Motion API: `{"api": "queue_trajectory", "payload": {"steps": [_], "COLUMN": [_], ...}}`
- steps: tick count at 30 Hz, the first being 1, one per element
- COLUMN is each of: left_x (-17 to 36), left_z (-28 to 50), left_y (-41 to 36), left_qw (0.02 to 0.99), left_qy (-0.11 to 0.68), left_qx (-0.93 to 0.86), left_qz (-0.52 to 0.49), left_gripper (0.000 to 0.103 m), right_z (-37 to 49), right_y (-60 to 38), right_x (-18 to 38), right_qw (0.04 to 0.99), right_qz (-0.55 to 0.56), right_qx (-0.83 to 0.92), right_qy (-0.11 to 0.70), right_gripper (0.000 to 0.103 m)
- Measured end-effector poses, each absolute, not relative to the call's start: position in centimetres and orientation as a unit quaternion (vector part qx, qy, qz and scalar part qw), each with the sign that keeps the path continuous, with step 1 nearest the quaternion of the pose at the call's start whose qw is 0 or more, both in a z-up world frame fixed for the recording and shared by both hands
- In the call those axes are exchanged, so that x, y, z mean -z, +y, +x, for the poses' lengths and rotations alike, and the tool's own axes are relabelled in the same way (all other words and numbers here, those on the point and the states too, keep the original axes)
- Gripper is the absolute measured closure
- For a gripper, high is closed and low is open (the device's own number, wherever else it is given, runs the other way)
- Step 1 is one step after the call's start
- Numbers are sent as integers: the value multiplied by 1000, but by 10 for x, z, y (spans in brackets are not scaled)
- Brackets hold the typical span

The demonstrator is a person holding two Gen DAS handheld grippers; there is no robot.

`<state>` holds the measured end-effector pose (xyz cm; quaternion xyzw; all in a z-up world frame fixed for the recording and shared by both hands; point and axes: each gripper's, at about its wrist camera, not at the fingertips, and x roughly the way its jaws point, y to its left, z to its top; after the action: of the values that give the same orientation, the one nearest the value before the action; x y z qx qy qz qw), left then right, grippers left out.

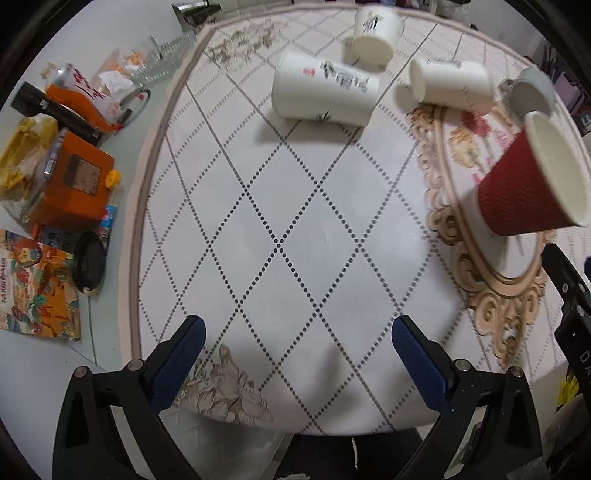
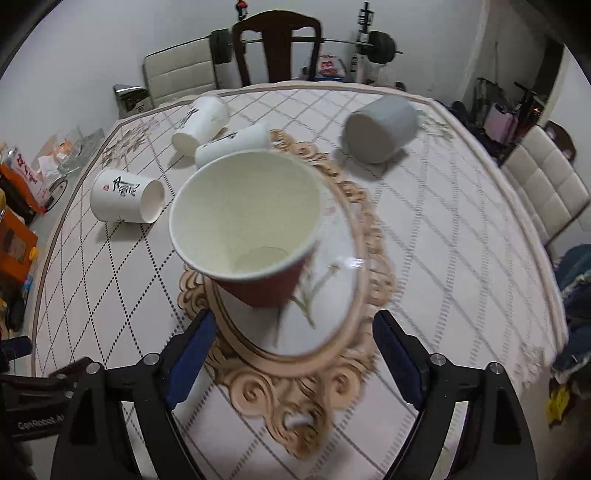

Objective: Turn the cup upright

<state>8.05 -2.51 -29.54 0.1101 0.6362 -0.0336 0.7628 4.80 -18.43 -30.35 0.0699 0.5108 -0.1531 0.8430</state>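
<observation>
A red ribbed paper cup (image 2: 255,229) stands upright, mouth up, on the ornate medallion of the tablecloth; it also shows at the right in the left wrist view (image 1: 532,184). My right gripper (image 2: 291,354) is open and empty, just behind and below the cup, apart from it. My left gripper (image 1: 297,350) is open and empty over the diamond pattern, well left of the red cup. Three white printed paper cups (image 1: 325,88) (image 1: 376,35) (image 1: 450,85) lie on their sides at the far part of the table. A grey cup (image 2: 380,125) lies on its side too.
The round table (image 1: 258,221) has a patterned cloth. Left of it a counter holds an orange box (image 1: 74,181), packets, a black lid (image 1: 88,262) and glassware. Chairs (image 2: 277,48) and a barbell stand behind the table; a padded chair (image 2: 543,181) is at the right.
</observation>
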Motion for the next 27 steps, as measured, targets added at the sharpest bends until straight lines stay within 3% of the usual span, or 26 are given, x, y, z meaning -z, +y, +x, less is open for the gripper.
{"api": "queue_trajectory", "payload": {"steps": [3, 17, 27], "left_x": [266, 101, 36], "left_z": [70, -19, -78], "left_y": [-22, -6, -1], "left_qw": [780, 867, 901], "left_qy": [616, 492, 431], "left_qx": [38, 41, 36], "left_qz": [102, 63, 46], "left_gripper": [0, 0, 0], "right_z": [34, -69, -132], "right_y": [-191, -190, -192], "right_x": [278, 105, 28], "right_qw": [842, 878, 897], "right_qz": [71, 33, 36], "right_qx": [170, 163, 149], "right_qy": [506, 449, 415], "right_gripper": [2, 0, 0]}}
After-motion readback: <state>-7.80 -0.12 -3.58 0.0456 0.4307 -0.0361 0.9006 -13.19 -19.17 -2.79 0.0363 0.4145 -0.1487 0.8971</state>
